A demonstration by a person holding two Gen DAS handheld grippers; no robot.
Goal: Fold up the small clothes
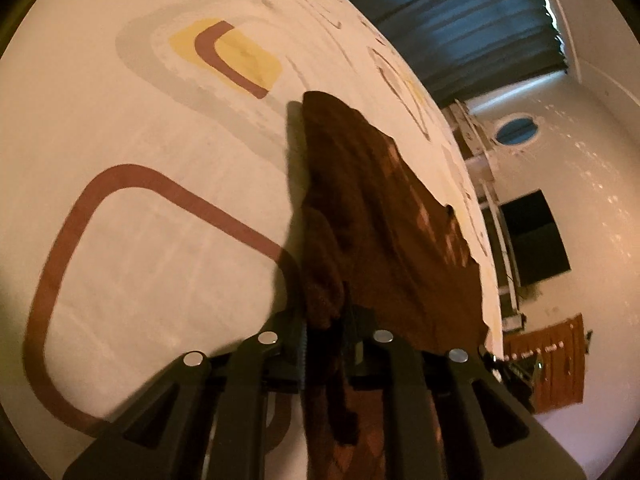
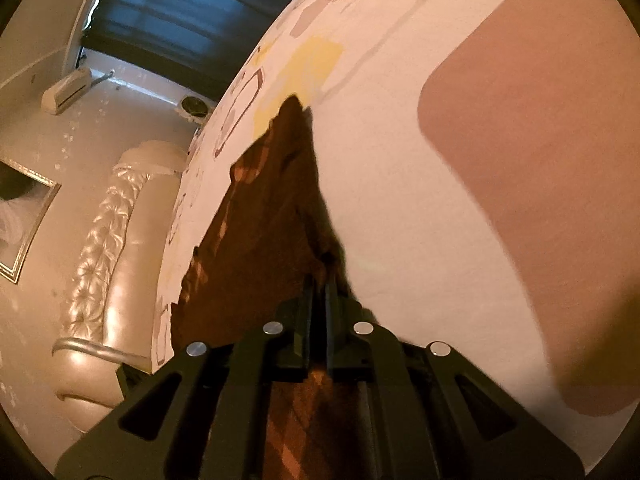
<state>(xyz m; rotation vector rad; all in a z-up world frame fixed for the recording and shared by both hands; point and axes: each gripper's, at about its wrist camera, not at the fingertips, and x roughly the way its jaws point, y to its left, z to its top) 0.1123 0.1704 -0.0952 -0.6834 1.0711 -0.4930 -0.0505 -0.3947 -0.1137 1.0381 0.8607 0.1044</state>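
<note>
The brown garment [image 1: 376, 208] lies on the bed [image 1: 160, 120], stretched between our two grippers, on a white sheet printed with brown and yellow shapes. Our left gripper [image 1: 324, 320] has its jaws narrowed onto a bunched fold of the cloth at one side, and our right gripper [image 2: 318, 292] has its jaws almost closed on the opposite edge, with cloth running between them and down below the fingers. As we judge it, the fold is only beginning: both sides are gripped, part of the cloth is raised off the sheet, and no neat folded shape shows yet. Bringing one side over the other and laying it flat is all left to do.

In the left view the garment's far side runs close to the edge of the bed, with the floor beyond, so we would keep the cloth from sliding that way. A padded headboard [image 2: 108, 248] stands past the bed's edge in the right view. The wide bare sheet on the outer side of each gripper gives open room for moving.
</note>
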